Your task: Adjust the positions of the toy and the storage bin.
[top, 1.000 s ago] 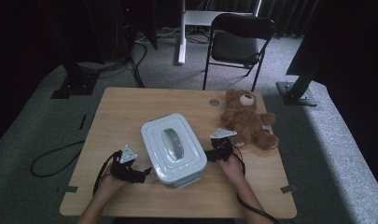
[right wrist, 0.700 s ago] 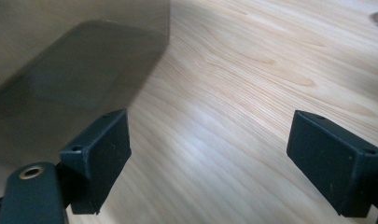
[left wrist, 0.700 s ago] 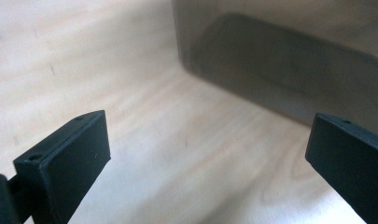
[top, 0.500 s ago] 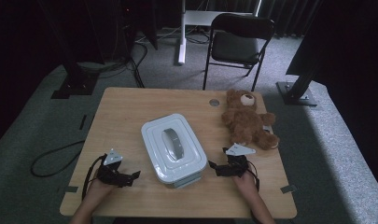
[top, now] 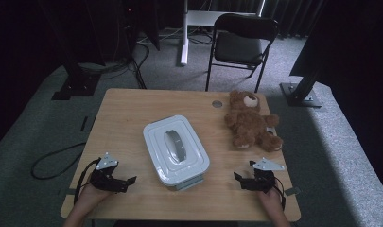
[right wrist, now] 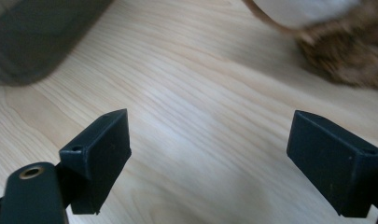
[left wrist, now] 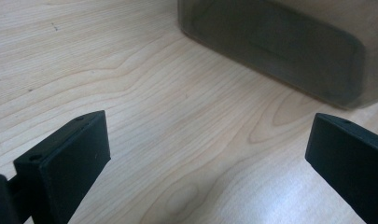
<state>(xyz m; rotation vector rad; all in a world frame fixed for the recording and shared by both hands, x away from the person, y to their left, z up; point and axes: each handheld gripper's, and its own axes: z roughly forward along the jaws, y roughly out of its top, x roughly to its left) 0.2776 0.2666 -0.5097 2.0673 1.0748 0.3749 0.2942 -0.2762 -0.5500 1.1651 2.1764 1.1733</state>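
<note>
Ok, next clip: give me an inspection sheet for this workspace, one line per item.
Surface: light wooden table, with a round grommet near the far edge.
Job's things: white lidded box at the centre, lid on, grey handle on top, touched by neither gripper.
Clutter: brown teddy bear lying at the far right of the table.
Grippers: left gripper and right gripper both open, empty, low near the front edge, either side of the box.
Cables: one trails from each gripper; another black cable lies on the floor at left.
Surroundings: grey carpet, black folding chair beyond the table, dark stands and curtains.
</note>
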